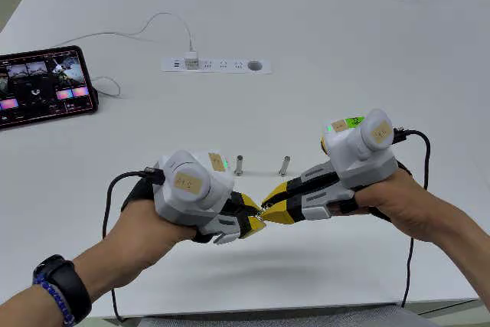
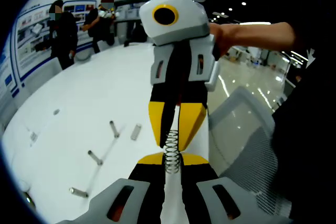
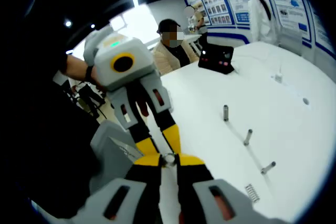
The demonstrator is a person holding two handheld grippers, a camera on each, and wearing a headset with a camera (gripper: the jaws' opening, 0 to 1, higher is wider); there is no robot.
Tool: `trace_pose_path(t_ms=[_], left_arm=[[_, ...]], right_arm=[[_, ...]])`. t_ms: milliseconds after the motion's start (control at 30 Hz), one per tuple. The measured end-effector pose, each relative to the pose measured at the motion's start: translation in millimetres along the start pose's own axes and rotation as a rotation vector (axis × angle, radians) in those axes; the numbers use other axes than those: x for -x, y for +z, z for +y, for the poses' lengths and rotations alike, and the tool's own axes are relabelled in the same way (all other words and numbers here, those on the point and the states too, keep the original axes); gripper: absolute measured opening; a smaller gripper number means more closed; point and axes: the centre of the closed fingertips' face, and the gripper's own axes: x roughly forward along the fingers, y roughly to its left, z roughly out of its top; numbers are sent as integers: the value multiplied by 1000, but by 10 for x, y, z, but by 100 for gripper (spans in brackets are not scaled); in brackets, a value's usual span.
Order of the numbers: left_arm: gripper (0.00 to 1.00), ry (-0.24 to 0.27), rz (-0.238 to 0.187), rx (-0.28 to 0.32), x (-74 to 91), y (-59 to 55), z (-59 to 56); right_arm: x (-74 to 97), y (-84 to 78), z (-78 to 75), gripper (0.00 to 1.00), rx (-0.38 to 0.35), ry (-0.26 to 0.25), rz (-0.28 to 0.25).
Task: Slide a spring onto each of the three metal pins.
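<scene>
I see the left gripper [image 1: 256, 221] and right gripper [image 1: 269, 206] meeting tip to tip over the table [image 1: 306, 36]. Each one's jaws pinch an end of the spring [image 2: 172, 153]. Three pins [image 3: 248, 137] rest on the table beyond, with a loose spring [image 3: 252, 192] just beside them.

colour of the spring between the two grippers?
Silvery bare metal. The spring shows best in the left gripper view.
</scene>
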Motion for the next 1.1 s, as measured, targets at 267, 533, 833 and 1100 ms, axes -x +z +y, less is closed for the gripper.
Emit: trace_pose_path(t_ms=[267,533,833,1100], left_arm=[[10,-2,3,-5,-3,2,-4],[11,13,-24,15,-7,-36,26],[12,33,-28,54,61,-145,39],[16,77,-48,138,178,-276,129]], right_arm=[[-17,-15,-7,12,8,-1,6],[-37,-24,-33,12,3,-26,-1],[4,-19,-47,12,-27,-45,-44],[83,-96,-105,12,-51,-76,-51]])
